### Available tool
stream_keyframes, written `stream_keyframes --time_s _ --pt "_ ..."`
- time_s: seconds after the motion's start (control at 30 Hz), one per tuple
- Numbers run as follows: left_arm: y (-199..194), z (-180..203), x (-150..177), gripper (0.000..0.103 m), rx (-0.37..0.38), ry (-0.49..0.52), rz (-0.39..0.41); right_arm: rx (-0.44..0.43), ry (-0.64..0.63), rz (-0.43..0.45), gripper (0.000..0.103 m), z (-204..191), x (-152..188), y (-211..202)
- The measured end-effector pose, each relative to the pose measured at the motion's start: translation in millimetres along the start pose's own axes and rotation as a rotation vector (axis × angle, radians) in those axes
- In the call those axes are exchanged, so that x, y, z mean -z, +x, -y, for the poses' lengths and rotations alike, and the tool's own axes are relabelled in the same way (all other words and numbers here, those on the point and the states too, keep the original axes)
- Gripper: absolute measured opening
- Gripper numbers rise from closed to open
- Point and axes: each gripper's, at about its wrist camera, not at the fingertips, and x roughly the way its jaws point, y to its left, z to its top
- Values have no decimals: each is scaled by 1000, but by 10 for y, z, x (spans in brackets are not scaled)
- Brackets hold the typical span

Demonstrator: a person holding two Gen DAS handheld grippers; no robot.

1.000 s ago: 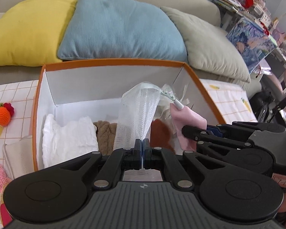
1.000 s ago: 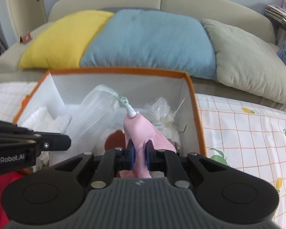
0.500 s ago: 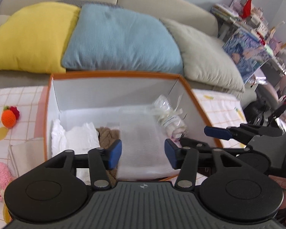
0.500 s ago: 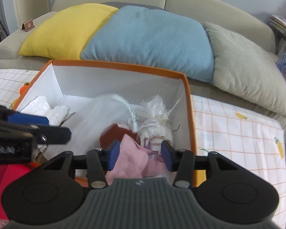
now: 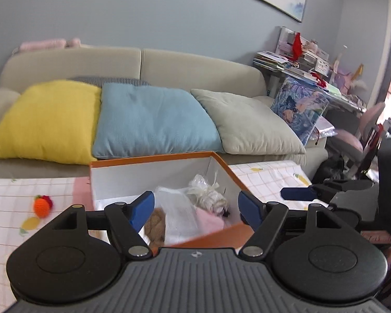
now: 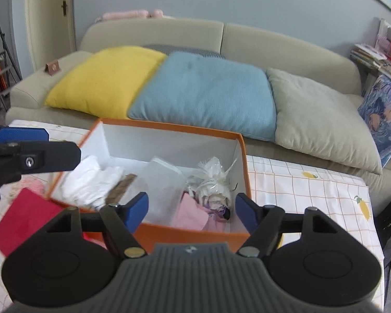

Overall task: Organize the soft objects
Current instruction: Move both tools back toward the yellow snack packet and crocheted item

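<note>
An orange box with white inner walls stands on the checked tablecloth; it also shows in the left wrist view. Inside lie a white mesh pouch, a pink cloth, a clear bag of small items, white cloth and a brown knit piece. My left gripper is open and empty, above the box's near side. My right gripper is open and empty, just before the box's front wall.
A crocheted orange toy lies on the tablecloth left of the box. A red flat item and a pink knit thing lie at the box's left. A sofa with yellow, blue and grey cushions stands behind. A cluttered desk is at the right.
Both grippers opened and let go: the mesh pouch and the pink cloth dropped into the box. Both grippers then pulled back and up, away from the box.
</note>
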Motion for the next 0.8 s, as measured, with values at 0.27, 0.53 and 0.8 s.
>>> stream_keyframes --time_s 0.27,0.53,0.8 --pt "-482 37 570 92 -43 -46 31 24 4 74 89 -264 702 -536" --pt "-854 -34 1087 95 -85 -56 79 4 98 71 100 -439 1219 -860" --pt "-984 -182 1463 95 -127 -75 -25 -32 224 33 100 -654 1563 -915"
